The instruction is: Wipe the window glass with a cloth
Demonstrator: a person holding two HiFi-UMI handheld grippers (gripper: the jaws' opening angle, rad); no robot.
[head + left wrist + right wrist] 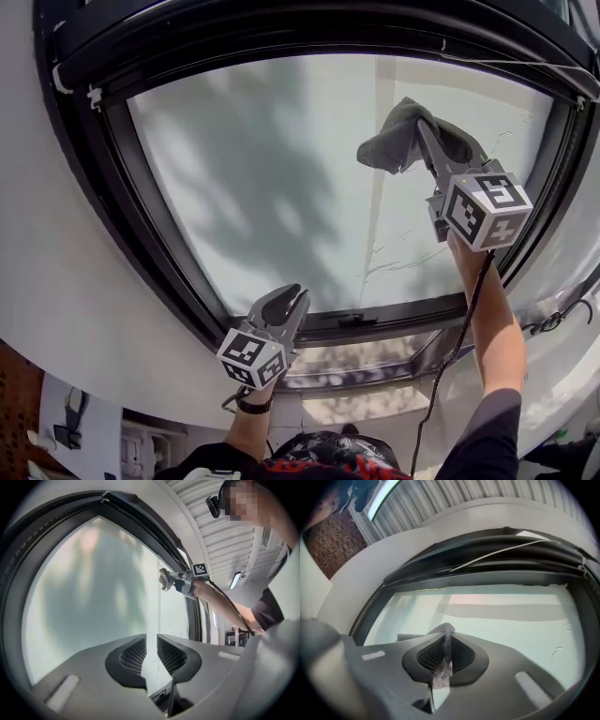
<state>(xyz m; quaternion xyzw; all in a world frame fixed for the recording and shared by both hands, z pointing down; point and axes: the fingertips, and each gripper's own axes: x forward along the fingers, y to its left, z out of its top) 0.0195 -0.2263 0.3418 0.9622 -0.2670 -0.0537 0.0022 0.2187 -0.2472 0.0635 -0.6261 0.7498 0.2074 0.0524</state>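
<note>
Nearest the person, the left tool (pixel 284 311) hangs low by the bottom rail of the frame (pixel 141 206). In its own view its jaws stand a narrow gap apart with nothing between them, only pane showing through the slit. It looks idle and plays no part in the wipe.

Further up and to the right, the right tool (pixel 419 131) is raised at arm's length, its long axis running from the hand up and leftward toward the pane. Its jaws are closed on the cloth (pixel 398 141). In the right gripper view a grey mesh strip of it (pixel 443 667) is pinched upright between the pads. The rest bunches into a soft grey wad ahead of the tips.

That wad sits against the upper right part of the glass (pixel 262 187) and seems pressed to it, though contact cannot be confirmed. So nearly all the pane lies left of and below the cloth, and the next stroke would likely sweep that way. The right tool is the only one placed for it.

The glass itself looks hazy and pale green-grey, with leafy shadows across the middle. Faint scratchy marks (pixel 394 262) show low on its right side.
</note>
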